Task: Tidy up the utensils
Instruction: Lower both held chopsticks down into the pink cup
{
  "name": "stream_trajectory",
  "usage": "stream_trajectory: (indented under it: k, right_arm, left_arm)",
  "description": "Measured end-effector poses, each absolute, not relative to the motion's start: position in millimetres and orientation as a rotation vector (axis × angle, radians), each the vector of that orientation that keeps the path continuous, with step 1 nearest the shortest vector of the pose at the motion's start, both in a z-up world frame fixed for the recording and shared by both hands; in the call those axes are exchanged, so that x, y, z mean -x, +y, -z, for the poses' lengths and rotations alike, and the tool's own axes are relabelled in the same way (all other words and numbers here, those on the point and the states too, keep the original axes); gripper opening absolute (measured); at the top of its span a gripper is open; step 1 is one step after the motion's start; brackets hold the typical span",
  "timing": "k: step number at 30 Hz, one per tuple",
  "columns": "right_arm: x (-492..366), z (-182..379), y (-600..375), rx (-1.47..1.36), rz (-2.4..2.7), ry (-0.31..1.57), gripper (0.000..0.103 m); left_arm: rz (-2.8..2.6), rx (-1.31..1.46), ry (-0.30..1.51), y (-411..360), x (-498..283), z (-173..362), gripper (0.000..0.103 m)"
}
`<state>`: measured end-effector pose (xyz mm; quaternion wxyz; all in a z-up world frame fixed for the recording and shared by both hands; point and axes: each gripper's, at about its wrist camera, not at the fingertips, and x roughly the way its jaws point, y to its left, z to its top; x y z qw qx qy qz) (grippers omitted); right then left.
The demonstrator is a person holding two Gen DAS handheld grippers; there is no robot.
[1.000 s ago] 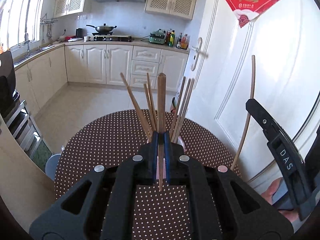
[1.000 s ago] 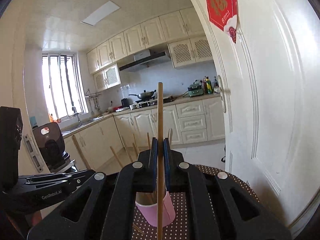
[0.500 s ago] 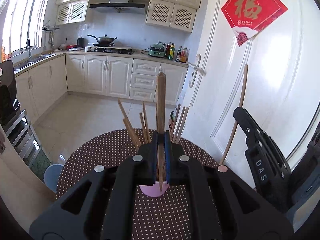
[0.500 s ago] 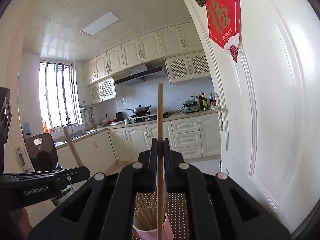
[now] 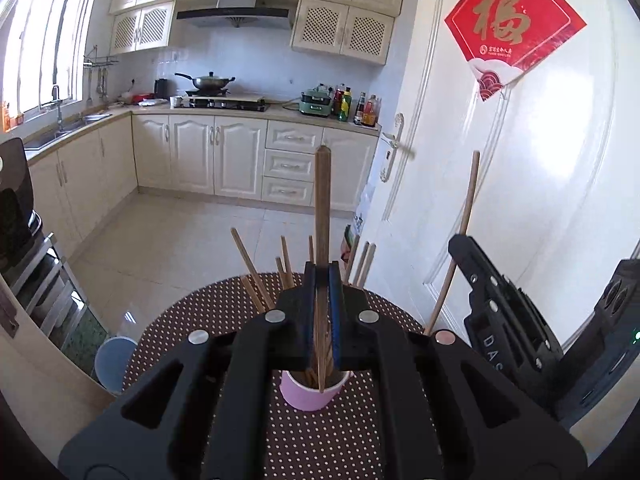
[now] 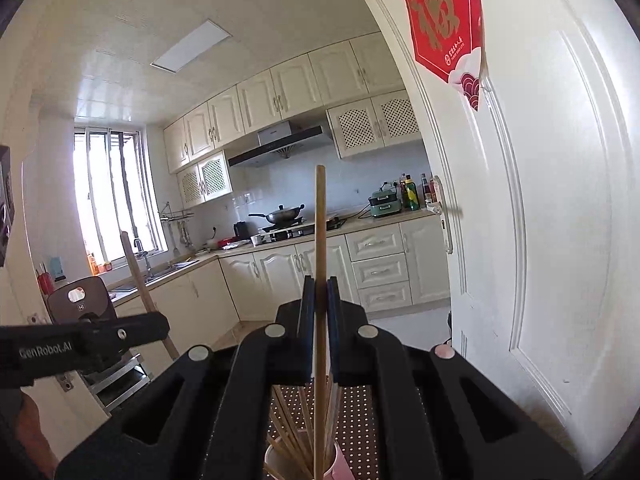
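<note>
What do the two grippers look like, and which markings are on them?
Both the left gripper and the right gripper are matte black, with blue pads inside the jaws and round silver bolts. White "GenRobot.AI" lettering marks the left one's side, "DAS" the right one's.

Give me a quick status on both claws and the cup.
Left claw shut on dark chopstick. Right claw shut on light chopstick. Both upright above pink cup, other chopsticks inside. Nothing in the way.

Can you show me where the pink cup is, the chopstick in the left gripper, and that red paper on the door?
pink cup [image 5: 310,394]: left wrist view, front wall.
dark chopstick [image 5: 322,204]: left wrist view, upper shaft.
red paper [image 5: 510,28]: left wrist view, centre.
</note>
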<state>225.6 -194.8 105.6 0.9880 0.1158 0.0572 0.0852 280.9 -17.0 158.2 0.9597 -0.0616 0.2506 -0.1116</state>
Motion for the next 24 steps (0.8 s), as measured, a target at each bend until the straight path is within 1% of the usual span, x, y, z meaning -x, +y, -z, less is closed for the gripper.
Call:
stream_trajectory:
  k: [5, 9, 17, 24]
  right_arm:
    - [-230.9, -102.9, -192.8, -0.268, -0.183, 0.115, 0.005]
    - [-236.8, -93.5, -187.9, -0.294, -0.201, 0.126, 0.005]
    - [-246.3, -71.2, -180.0, -0.319, -0.197, 0.107, 0.005]
    - [-262.2, -58.9, -172.0, -0.293, -0.208, 0.078, 0.005]
  left_arm:
    - [0.217, 0.116, 0.5, -18.8, -285.3, -163.5, 0.007]
    - [0.198, 0.107, 0.506, -21.9, -292.0, -156.5, 0.007]
    - [0.156, 0.094, 0.531, -23.4, -306.9, -126.3, 0.007]
    - [0.167, 0.112, 0.587, -18.6, -324.3, -96.9, 0.007]
